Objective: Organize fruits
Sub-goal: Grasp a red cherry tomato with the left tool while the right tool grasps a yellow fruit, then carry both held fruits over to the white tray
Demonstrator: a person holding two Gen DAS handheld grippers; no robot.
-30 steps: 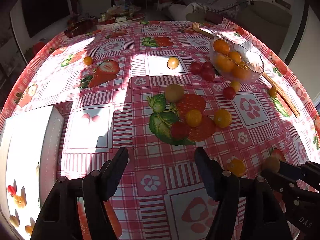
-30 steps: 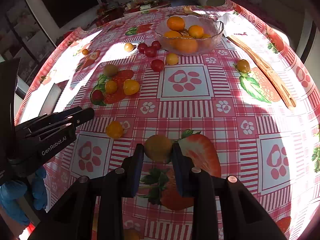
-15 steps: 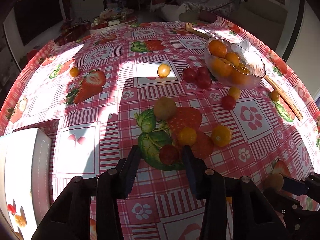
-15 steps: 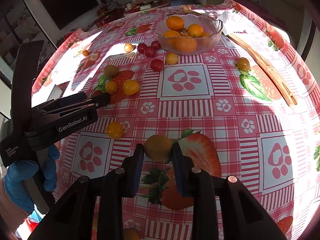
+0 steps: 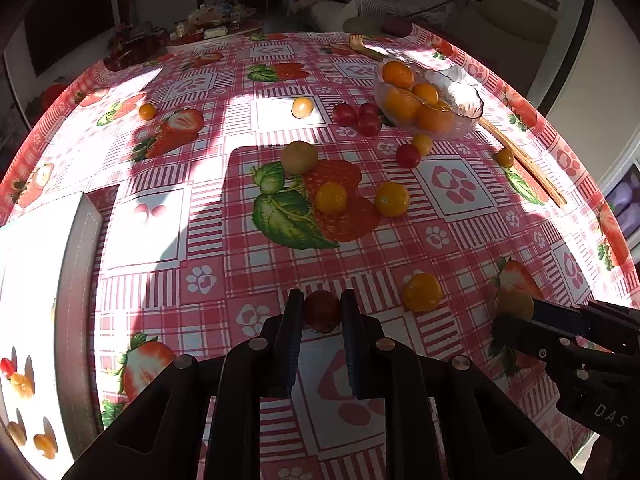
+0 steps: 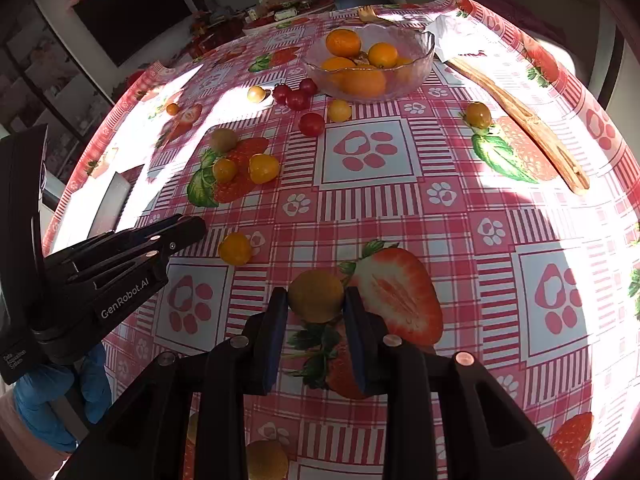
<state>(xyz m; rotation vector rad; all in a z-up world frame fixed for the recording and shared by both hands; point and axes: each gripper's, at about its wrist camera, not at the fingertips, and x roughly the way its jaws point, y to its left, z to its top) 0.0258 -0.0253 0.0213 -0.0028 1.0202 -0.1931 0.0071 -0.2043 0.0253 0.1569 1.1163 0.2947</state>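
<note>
Left wrist view shows my left gripper [image 5: 322, 312] clamping a red tomato [image 5: 322, 310], my right gripper [image 6: 316, 300] pinching a yellow-brown fruit [image 6: 316, 295], both well short of the glass bowl [image 5: 466, 98]; overtight squeezing could burst either.

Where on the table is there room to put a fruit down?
Free: the paw-print square between the bowl and the right claw, and the cloth right of it up to the wooden tongs. Crowded: left of the bowl, around the red tomatoes.
</note>
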